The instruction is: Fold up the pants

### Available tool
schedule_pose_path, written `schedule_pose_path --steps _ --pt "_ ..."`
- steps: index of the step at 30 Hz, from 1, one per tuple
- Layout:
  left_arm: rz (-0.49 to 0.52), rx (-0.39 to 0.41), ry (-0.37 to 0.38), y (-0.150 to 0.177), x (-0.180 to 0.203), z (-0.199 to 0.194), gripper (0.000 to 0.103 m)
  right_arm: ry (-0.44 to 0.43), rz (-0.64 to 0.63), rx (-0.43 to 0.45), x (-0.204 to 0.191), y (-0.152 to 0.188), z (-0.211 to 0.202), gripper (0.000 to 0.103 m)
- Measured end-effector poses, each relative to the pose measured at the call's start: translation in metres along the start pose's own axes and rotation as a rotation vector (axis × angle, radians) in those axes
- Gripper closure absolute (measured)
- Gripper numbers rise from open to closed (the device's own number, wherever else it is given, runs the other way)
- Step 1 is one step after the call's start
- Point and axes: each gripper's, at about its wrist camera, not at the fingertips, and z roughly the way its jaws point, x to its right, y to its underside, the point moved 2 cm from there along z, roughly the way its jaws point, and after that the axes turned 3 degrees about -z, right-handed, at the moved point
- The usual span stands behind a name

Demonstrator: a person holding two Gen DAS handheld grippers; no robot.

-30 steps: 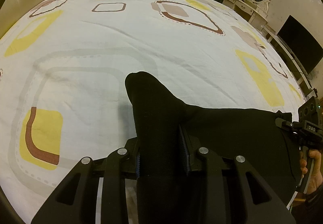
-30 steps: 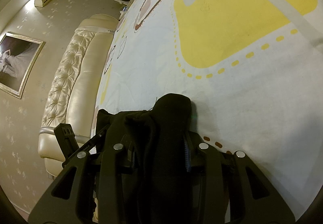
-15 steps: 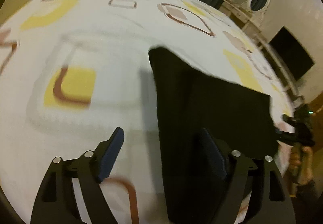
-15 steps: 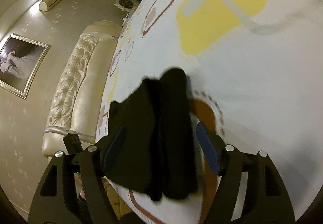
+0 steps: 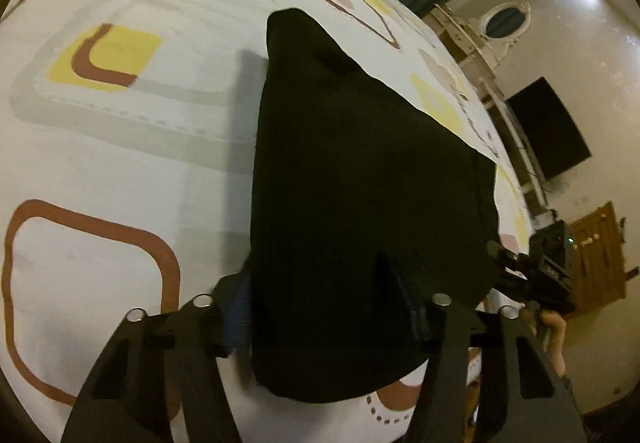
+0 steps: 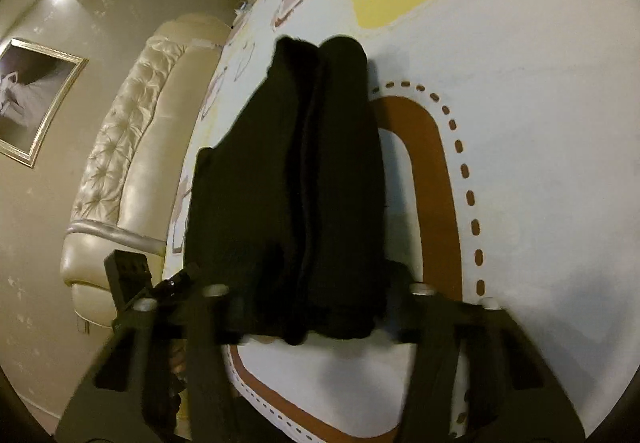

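Lying folded at frame centre on the patterned bed [image 5: 120,171]: black pants [image 5: 352,171]. Standing spread around the fabric, not pinching: left hand-held gripper [image 5: 324,311], right hand-held gripper [image 6: 316,307].

Your bed [image 5: 132,163] carried a white sheet [image 6: 540,147] printed with yellow blocks, brown rounded outlines and dashed lines, slightly creased. Your black pants [image 5: 352,183] lay directly on it as a folded bundle near the closest edge, layered edges showing in your right wrist view [image 6: 304,183]. Tufted cream headboard [image 6: 132,147] sat alongside.
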Motion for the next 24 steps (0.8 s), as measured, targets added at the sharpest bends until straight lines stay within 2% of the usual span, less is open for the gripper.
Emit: schedule_pose_path --steps 3,6,16,24 --pt "0.022 0.019 -0.02 0.0 0.008 -0.006 0.064 -0.033 0.011 0.008 -0.001 0.0 -0.008 0.073" --pt "0.019 0.025 -0.027 0.001 0.012 -0.015 0.068 -0.047 -0.014 0.016 -0.011 0.001 -0.017 0.075" --pt "0.035 0.012 -0.036 0.031 0.027 -0.023 0.069 -0.06 -0.011 0.024 -0.005 0.026 -0.048 0.076" --pt "0.057 0.013 -0.033 0.036 0.027 -0.015 0.068 -0.075 0.021 0.022 0.011 0.041 -0.052 0.076"
